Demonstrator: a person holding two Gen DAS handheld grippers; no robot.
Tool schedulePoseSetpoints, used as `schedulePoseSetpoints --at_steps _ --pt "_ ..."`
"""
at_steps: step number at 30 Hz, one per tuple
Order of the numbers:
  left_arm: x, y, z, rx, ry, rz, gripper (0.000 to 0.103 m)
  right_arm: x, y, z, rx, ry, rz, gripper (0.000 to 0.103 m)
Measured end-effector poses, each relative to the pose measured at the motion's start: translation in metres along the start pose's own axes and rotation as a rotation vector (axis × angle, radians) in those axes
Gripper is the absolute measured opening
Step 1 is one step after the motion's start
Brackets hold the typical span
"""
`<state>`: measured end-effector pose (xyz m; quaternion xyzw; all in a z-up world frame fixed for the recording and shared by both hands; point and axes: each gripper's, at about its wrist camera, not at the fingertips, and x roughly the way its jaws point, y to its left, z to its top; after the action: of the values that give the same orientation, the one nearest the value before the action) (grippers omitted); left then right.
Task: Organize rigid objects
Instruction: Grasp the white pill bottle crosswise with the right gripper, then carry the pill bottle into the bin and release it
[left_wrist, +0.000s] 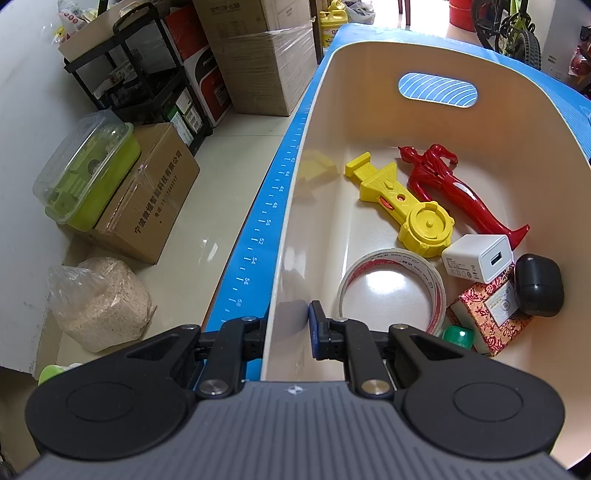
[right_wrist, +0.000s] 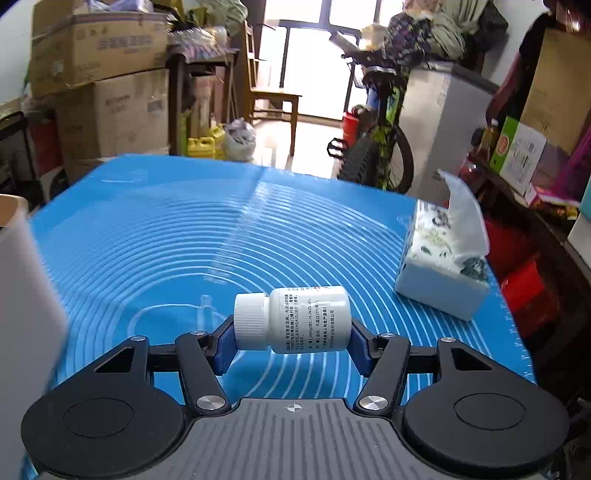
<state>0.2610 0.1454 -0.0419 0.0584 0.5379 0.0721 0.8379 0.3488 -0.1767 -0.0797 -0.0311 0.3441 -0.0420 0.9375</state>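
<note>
My left gripper (left_wrist: 287, 328) is shut on the near left wall of a cream bin (left_wrist: 291, 229), one finger inside, one outside. In the bin lie a yellow toy (left_wrist: 402, 206), a red figure (left_wrist: 454, 188), a white charger (left_wrist: 478, 258), a tape roll (left_wrist: 391, 288), a black case (left_wrist: 539, 284), a red patterned box (left_wrist: 487, 314) and a green cap (left_wrist: 458, 336). My right gripper (right_wrist: 291, 339) is shut on a white pill bottle (right_wrist: 295, 319), held sideways with its cap to the left, just above the blue mat (right_wrist: 184, 229).
A tissue pack (right_wrist: 443, 266) lies at the mat's right edge. The bin's corner (right_wrist: 22, 280) shows blurred at the left of the right wrist view. Cardboard boxes (left_wrist: 147, 195), a black shelf (left_wrist: 147, 74) and a bicycle (right_wrist: 376, 140) stand around the table.
</note>
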Motion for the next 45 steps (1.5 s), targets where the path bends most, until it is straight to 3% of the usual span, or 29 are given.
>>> schedulePoseSetpoints --at_steps 10,18,26,34,38,43,45 --pt "0.000 0.002 0.000 -0.006 -0.001 -0.003 0.018 -0.091 0.042 0.013 -0.017 -0.096 0.114 0.064" --pt "0.000 0.002 0.000 -0.006 -0.001 -0.003 0.018 -0.132 0.100 0.026 -0.043 -0.133 0.236 0.064" --pt "0.000 0.002 0.000 -0.008 -0.002 -0.004 0.018 -0.130 0.161 0.012 -0.149 -0.036 0.327 0.064" --pt "0.000 0.002 0.001 -0.008 -0.004 -0.011 0.018 -0.116 0.200 -0.013 -0.271 0.105 0.329 0.064" --pt "0.000 0.002 0.002 -0.011 -0.002 -0.007 0.021 -0.119 0.206 -0.019 -0.312 0.102 0.312 0.065" --pt "-0.002 0.002 0.002 -0.014 -0.014 0.002 0.022 -0.128 0.192 -0.014 -0.270 0.086 0.346 0.077" --pt "-0.006 0.003 0.002 -0.016 -0.030 0.022 0.037 -0.134 0.185 -0.009 -0.241 0.066 0.347 0.080"
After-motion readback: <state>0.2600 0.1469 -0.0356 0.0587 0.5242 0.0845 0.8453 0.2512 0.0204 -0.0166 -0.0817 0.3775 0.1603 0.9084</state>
